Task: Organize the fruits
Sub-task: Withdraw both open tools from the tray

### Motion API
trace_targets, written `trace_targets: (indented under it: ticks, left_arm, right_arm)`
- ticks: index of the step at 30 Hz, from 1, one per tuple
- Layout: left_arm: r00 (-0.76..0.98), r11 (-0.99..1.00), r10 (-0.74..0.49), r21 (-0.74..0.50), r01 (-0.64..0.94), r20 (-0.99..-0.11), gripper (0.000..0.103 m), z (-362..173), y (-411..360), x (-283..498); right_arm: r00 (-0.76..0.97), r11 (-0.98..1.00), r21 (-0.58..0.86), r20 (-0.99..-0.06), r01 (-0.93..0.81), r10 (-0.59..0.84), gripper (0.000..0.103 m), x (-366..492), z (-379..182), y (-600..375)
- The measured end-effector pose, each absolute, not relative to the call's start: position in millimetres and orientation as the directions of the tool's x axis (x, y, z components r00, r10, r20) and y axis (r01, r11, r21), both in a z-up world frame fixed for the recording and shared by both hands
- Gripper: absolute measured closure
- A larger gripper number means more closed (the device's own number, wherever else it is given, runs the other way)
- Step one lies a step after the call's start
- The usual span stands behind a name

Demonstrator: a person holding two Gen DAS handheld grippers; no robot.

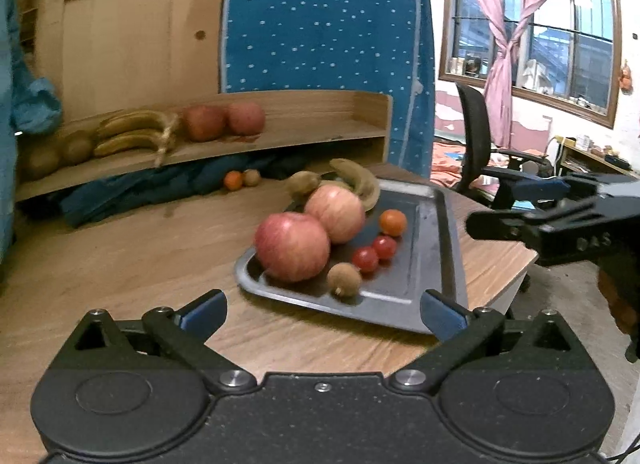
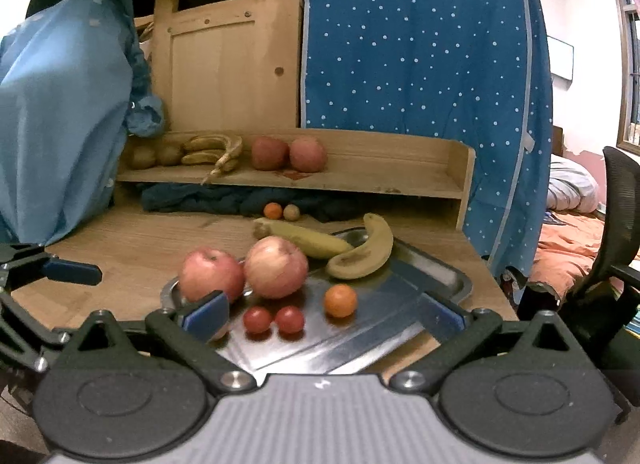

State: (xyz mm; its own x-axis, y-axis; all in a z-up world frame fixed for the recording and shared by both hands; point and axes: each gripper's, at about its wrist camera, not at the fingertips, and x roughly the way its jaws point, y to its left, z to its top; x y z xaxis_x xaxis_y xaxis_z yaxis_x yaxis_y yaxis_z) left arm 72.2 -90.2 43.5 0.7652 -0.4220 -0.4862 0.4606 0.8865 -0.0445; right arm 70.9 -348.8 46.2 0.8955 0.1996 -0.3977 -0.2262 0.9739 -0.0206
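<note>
A grey metal tray (image 1: 432, 248) (image 2: 436, 268) on the wooden table holds two apples (image 1: 292, 246) (image 2: 276, 266), two cherry tomatoes (image 1: 365, 259) (image 2: 257, 319), a small orange (image 1: 393, 222) (image 2: 340, 300), a brown kiwi (image 1: 344, 279) and bananas (image 1: 360, 182) (image 2: 362, 254). My left gripper (image 1: 322, 310) is open and empty, just short of the tray's near edge. My right gripper (image 2: 324, 314) is open and empty over the tray's near part; it also shows at the right of the left wrist view (image 1: 520, 208).
A low wooden shelf (image 1: 280, 140) (image 2: 360, 180) at the back holds kiwis, bananas (image 2: 212, 152) and two apples (image 2: 288, 154). A small orange (image 2: 273, 210) and a brown fruit lie under it by dark blue cloth. An office chair (image 1: 476, 136) stands right of the table.
</note>
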Motion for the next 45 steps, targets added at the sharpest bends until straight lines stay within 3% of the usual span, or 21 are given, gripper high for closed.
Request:
trace_targets:
  ticks: [17,45]
  left_arm:
    - [0.771,0.908,-0.389,-0.072,0.412,-0.504,0.001,20,-68,45]
    - [0.749,0.904,-0.398,-0.09,0.417,-0.53,0.001,24,-73,71]
  right_arm:
    - [0.884,0.981,0.005,-0.432,-0.193,0.176,0.0,22,3,-328]
    - [0.842,0.99,-0.004,-0.526,-0.141,0.118,0.0,43,-7,-323]
